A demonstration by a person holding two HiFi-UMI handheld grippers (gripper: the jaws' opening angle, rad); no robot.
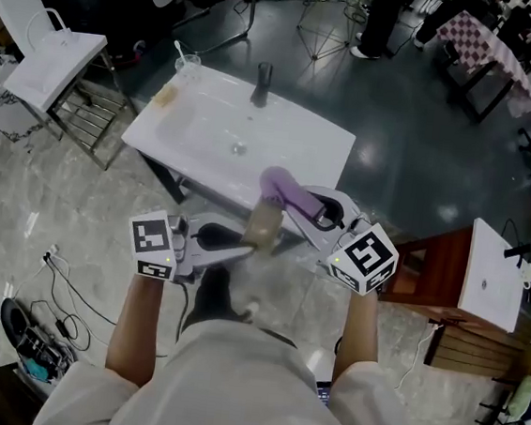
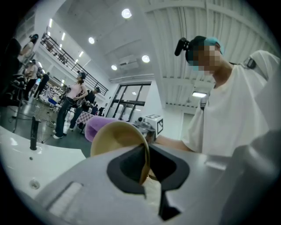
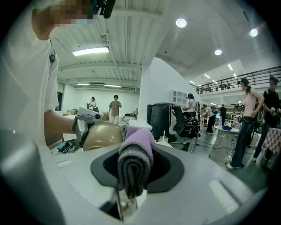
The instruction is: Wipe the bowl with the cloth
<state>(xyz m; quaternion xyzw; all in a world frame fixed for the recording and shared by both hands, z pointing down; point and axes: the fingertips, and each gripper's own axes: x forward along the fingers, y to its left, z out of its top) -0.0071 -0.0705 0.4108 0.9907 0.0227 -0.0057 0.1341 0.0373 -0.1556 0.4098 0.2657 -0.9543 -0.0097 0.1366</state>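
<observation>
I hold a tan bowl [image 1: 263,225] in the air in front of the white sink [image 1: 199,124]. My left gripper [image 1: 243,245] is shut on its rim; in the left gripper view the thin bowl wall [image 2: 117,137] runs between the jaws of my left gripper [image 2: 144,172]. My right gripper [image 1: 315,210] is shut on a folded purple cloth [image 1: 282,189], which lies against the bowl's far side. In the right gripper view the cloth [image 3: 135,160] fills the jaws of my right gripper [image 3: 131,184], with the bowl's rounded outside [image 3: 102,136] just beyond.
The sink has a dark faucet [image 1: 263,83] at its back and a clear cup [image 1: 188,63] at its far left corner. A white bag [image 1: 50,63] on a rack stands left. A wooden stand with a white top [image 1: 490,275] is at right. Cables [image 1: 61,275] lie on the floor.
</observation>
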